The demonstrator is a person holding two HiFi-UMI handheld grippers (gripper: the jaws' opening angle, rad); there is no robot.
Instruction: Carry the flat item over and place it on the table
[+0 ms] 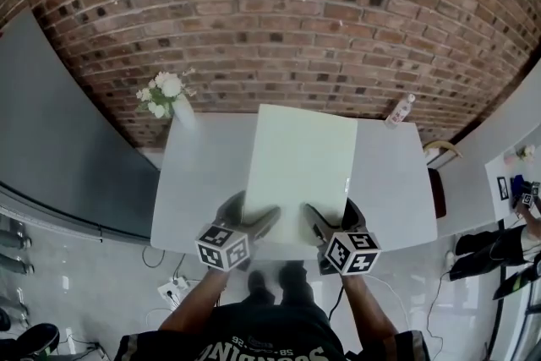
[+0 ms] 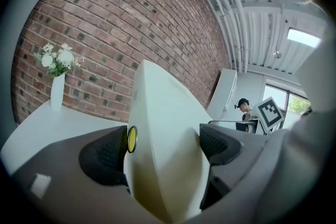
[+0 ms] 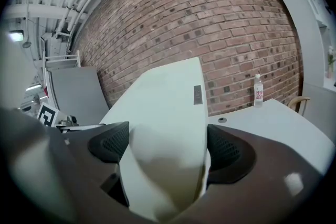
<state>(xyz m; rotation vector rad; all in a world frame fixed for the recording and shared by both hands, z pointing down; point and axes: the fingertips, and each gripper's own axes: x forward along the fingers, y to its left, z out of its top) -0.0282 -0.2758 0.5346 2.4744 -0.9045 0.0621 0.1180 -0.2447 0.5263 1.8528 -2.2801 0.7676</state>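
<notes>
Task progress: carry looks nearly over, placing not yet done. The flat item [image 1: 300,169], a pale stiff panel, is held by its near edge, with the rest reaching out ahead of both grippers over the white surface [image 1: 203,182]. In the gripper views its far edge stands against the brick wall well above the tabletop, so it seems tilted up and off the surface. I can't tell whether any part touches. Left to do, as I judge it: lower the far end, lay it flat, let go on both sides.

Pose, left to right:
- A vase of white flowers [image 1: 169,97] stands far ahead of the left gripper and out to its left, at the surface's back corner, well apart from the panel.
- Left gripper [image 1: 254,224] is at the near-left corner of the panel, jaws closed narrow onto its edge with a pad on each face. The forearm comes in from below and points forward.
- The panel spans between the two grippers and runs forward from them.
- Right gripper [image 1: 325,226] is at the near-right corner with the same grip, jaws clamped on the panel's edge, mirroring the left at about the same height.
- A small bottle [image 1: 401,110] sits far ahead of the right gripper and out to its right, clear of the panel.

Both grippers sit just at the surface's near edge, close to the person's body.
</notes>
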